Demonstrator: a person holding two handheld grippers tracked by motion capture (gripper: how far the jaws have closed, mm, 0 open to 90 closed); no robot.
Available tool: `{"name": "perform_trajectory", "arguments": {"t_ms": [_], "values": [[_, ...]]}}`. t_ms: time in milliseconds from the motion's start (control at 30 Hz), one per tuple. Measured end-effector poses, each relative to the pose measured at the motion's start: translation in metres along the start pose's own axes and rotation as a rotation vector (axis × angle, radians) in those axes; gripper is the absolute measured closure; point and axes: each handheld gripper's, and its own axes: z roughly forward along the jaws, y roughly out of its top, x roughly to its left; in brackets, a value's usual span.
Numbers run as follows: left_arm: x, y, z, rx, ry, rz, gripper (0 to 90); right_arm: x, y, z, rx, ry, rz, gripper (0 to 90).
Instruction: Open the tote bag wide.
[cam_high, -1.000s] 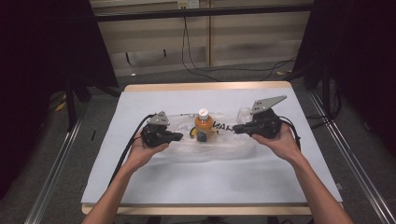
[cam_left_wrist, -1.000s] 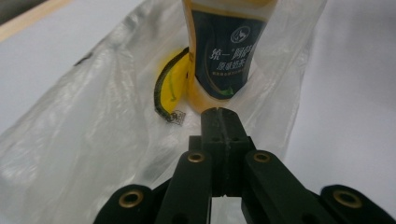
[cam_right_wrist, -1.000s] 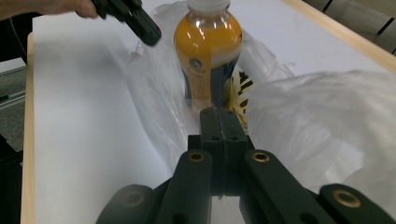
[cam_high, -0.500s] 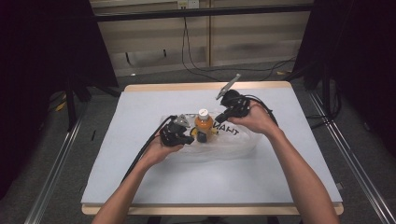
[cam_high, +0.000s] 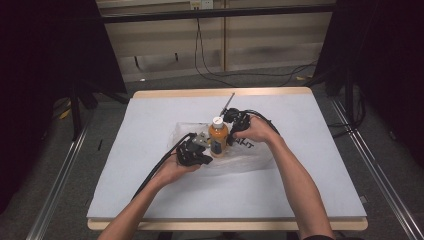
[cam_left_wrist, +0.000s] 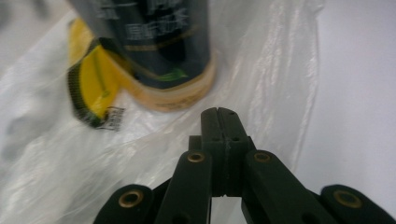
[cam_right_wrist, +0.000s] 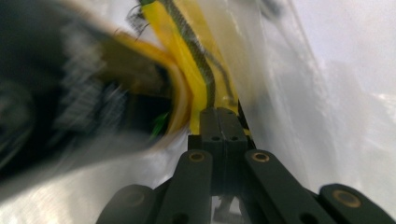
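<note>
A bottle (cam_high: 218, 137) of orange drink with a white cap and a dark label stands upright on a clear plastic bag (cam_high: 252, 156) in the middle of the table. My left gripper (cam_high: 203, 144) lies low at the bottle's near left side. Its jaws are shut and empty, with the tips (cam_left_wrist: 218, 113) just short of the bottle's base (cam_left_wrist: 168, 70). My right gripper (cam_high: 232, 136) is against the bottle's far right side, shut with nothing in it. Its tips (cam_right_wrist: 218, 113) rest by a yellow packet (cam_right_wrist: 189, 65) inside the bag, and the bottle (cam_right_wrist: 65, 107) is a dark blur to their left.
The grey-white table top (cam_high: 310, 170) spreads wide around the bag, with a wooden rim. The yellow packet (cam_left_wrist: 93, 88) lies in the bag beside the bottle. Cables trail from both grippers. Beyond the far edge are a floor with cables and dark curtains.
My right gripper has swung in from the right and dropped beside the bottle. My left gripper has moved right, closer to the bottle. The bottle still stands in place.
</note>
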Motion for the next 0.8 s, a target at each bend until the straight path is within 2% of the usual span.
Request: {"name": "perform_trajectory", "arguments": {"t_ms": [67,167,233,333,367,400,533,633,800], "values": [[-0.003,0.0,0.004,0.016,0.003,0.008,90.0,-0.004,0.003,0.004,0.011,0.009,0.009,90.0],[-0.009,-0.002,0.008,0.025,0.005,0.017,90.0,-0.008,0.007,0.005,-0.011,0.018,0.041,90.0],[-0.013,-0.003,0.006,0.032,-0.013,0.023,90.0,-0.012,0.009,0.005,-0.011,-0.017,0.053,90.0],[-0.02,-0.005,0.003,0.052,-0.012,0.046,90.0,-0.014,0.014,0.004,-0.001,-0.055,0.078,90.0],[-0.023,-0.006,0.002,0.06,-0.01,0.06,90.0,-0.016,0.015,0.004,0.0,-0.063,0.063,90.0],[-0.025,-0.007,0.002,0.05,-0.008,0.051,90.0,-0.016,0.017,0.005,-0.002,-0.076,0.063,90.0],[-0.026,-0.012,-0.002,0.047,-0.039,0.054,90.0,-0.021,0.02,0.006,-0.029,-0.086,0.088,90.0],[-0.031,-0.014,-0.004,0.064,-0.034,0.076,90.0,-0.028,0.02,0.005,-0.046,-0.1,0.11,90.0],[-0.033,-0.017,-0.009,0.09,-0.06,0.102,90.0,-0.034,0.025,0.006,-0.067,-0.151,0.124,90.0]]}}
